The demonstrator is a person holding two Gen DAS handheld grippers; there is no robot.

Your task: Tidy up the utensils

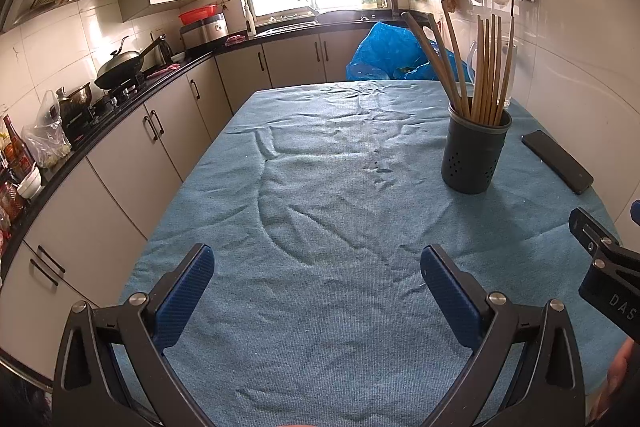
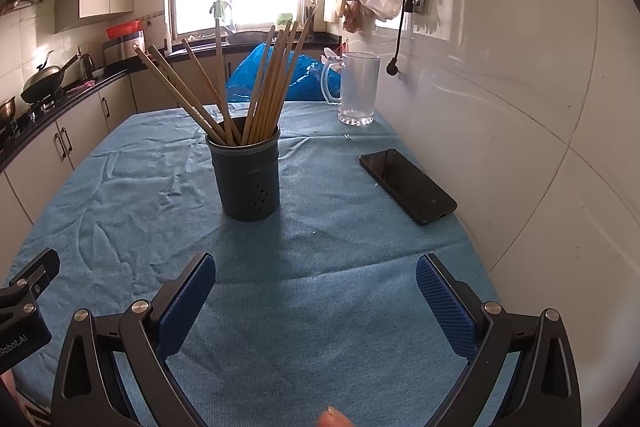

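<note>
Blue ribbed pads line both grippers, nearest in each view. The left gripper [image 1: 318, 291] hangs over the blue tablecloth [image 1: 320, 187] with its jaws spread wide and nothing between them. The right gripper [image 2: 316, 297] is likewise spread wide and holds nothing; it points at the dark holder [image 2: 247, 177], which stands upright on the cloth a little way ahead. Wooden chopsticks [image 2: 256, 87] fill the holder, some leaning left and the rest bunched nearly upright. A black phone [image 2: 407, 185] lies flat to the holder's right, near the tiled wall. Farther back, a clear glass mug [image 2: 358, 89] stands at the table's far edge, with a blue plastic bag [image 2: 300, 75] behind it.
</note>
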